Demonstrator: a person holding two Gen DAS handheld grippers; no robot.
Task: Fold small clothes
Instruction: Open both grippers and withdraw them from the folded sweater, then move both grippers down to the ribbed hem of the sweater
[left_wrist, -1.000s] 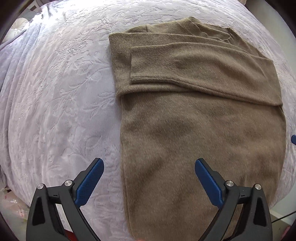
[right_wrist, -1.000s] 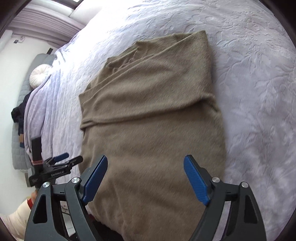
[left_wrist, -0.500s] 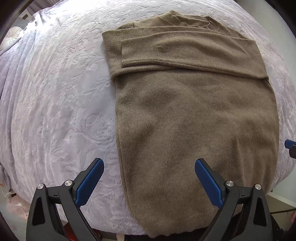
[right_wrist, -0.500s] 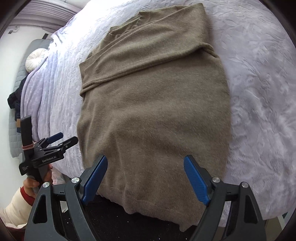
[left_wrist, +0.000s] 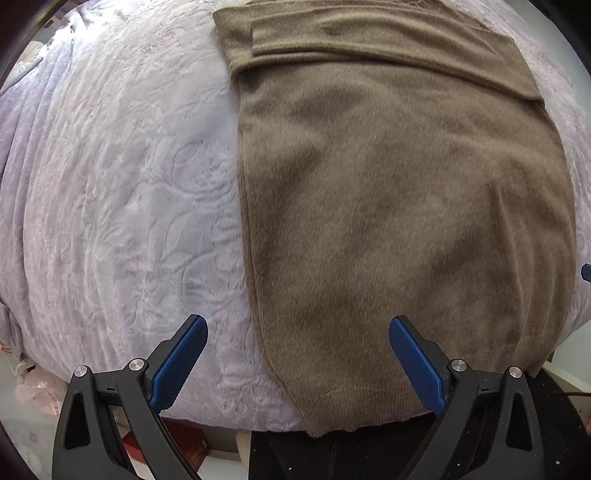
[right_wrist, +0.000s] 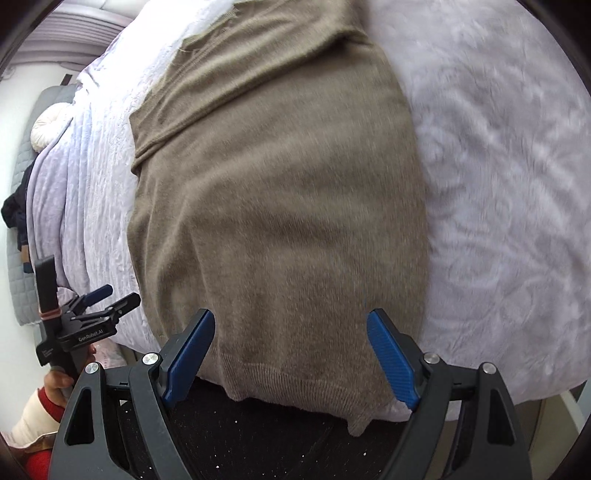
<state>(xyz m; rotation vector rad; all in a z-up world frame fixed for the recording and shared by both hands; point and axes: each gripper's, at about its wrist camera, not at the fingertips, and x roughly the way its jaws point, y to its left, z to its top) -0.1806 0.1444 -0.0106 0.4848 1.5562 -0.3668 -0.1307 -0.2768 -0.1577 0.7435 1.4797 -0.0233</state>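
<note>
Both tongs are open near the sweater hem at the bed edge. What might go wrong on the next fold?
1. The hem hangs over the bedspread edge, so a pinch may catch one knit layer only.
2. The left tongs straddle the sweater side edge and may grab bedspread too.
3. Lifting the hem could disturb the folded sleeve.

Brown sweater lies flat on the lavender bed, its hem hanging off the edge at the bottom of the frame. Right gripper hovers over the hem, jaws wide apart. Left gripper sits lower left, in a hand.
</note>
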